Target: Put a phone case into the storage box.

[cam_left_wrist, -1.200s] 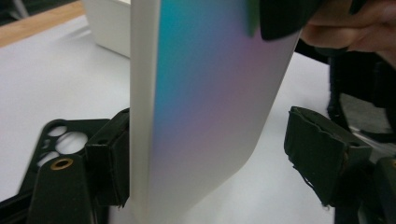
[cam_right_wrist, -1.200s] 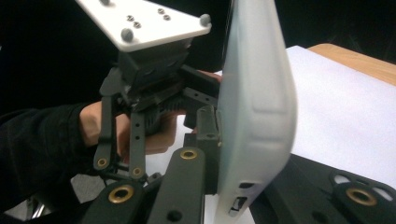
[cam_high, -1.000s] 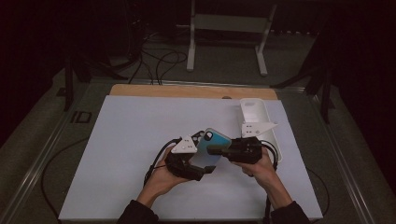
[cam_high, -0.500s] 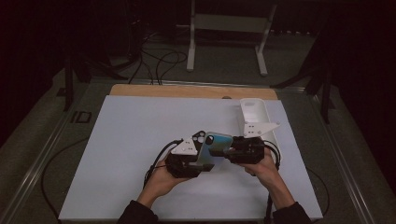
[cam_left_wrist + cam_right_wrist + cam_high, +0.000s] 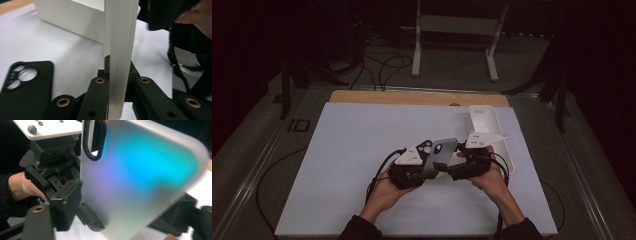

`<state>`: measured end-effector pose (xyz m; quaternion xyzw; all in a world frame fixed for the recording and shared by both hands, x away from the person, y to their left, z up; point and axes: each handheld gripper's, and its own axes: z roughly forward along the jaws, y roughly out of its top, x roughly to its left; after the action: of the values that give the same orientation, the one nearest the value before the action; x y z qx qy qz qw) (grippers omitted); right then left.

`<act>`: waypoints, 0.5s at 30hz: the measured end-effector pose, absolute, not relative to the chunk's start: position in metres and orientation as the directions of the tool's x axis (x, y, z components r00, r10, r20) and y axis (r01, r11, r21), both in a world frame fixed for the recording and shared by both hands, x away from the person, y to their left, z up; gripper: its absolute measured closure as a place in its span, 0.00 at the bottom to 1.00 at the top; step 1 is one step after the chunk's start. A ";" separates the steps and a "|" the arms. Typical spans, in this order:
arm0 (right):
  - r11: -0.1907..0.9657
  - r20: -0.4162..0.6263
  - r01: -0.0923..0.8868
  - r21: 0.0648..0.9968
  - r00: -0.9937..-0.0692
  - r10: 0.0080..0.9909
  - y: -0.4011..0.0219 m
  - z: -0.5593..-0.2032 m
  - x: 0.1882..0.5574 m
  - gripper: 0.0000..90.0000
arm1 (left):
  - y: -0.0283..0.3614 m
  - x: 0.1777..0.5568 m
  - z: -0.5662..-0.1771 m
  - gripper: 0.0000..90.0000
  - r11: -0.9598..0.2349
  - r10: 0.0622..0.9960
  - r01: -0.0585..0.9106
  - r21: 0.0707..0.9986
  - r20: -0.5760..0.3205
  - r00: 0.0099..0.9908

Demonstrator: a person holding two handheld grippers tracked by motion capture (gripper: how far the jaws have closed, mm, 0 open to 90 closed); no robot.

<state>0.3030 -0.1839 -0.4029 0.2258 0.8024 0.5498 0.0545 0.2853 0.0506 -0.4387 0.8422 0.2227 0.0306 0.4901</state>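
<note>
Left gripper (image 5: 424,170), held in the person's left hand (image 5: 384,192): jaws have just been closing and now clamp the frosted case (image 5: 441,156) by its lower edge. In the left gripper view the case (image 5: 120,57) stands edge-on and upright between the two black jaws, pressed from both sides.

Right gripper (image 5: 457,167), held in the right hand (image 5: 489,177): jaws have just been opening and now stand apart, clear of the case, which lies between them. In the right gripper view the broad face of the case (image 5: 140,182) shows an iridescent blue-violet sheen, with its black-rimmed camera cut-out at upper left; the left gripper (image 5: 72,202) grips it from the far side.

The case is lifted above the white mat (image 5: 362,145), near the front centre of the table, between the two grippers, which face each other closely.

Black case (image 5: 426,148): lies flat on the mat just behind the left gripper, partly hidden by it; its camera openings appear in the left gripper view (image 5: 25,85).

White box (image 5: 487,125): rests on the mat at right rear, just beyond the right gripper; seen behind the frosted case in the left gripper view (image 5: 72,17).
</note>
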 end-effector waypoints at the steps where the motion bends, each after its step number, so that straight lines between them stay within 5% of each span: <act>1: 0.291 0.161 0.306 0.906 -0.887 0.432 -0.184 -0.403 0.303 0.22 | 0.052 0.285 -0.439 0.96 -0.414 0.415 0.351 0.840 -0.169 0.894; 15: 0.283 0.151 0.375 0.883 -0.797 0.585 -0.182 -0.405 0.302 0.10 | 0.066 0.287 -0.443 0.96 -0.355 0.539 0.402 0.844 -0.167 0.825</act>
<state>0.3024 -0.1816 -0.4053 0.3022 0.7946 0.5167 0.1017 0.2869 0.0662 -0.4427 0.8202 0.2871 0.0699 0.4898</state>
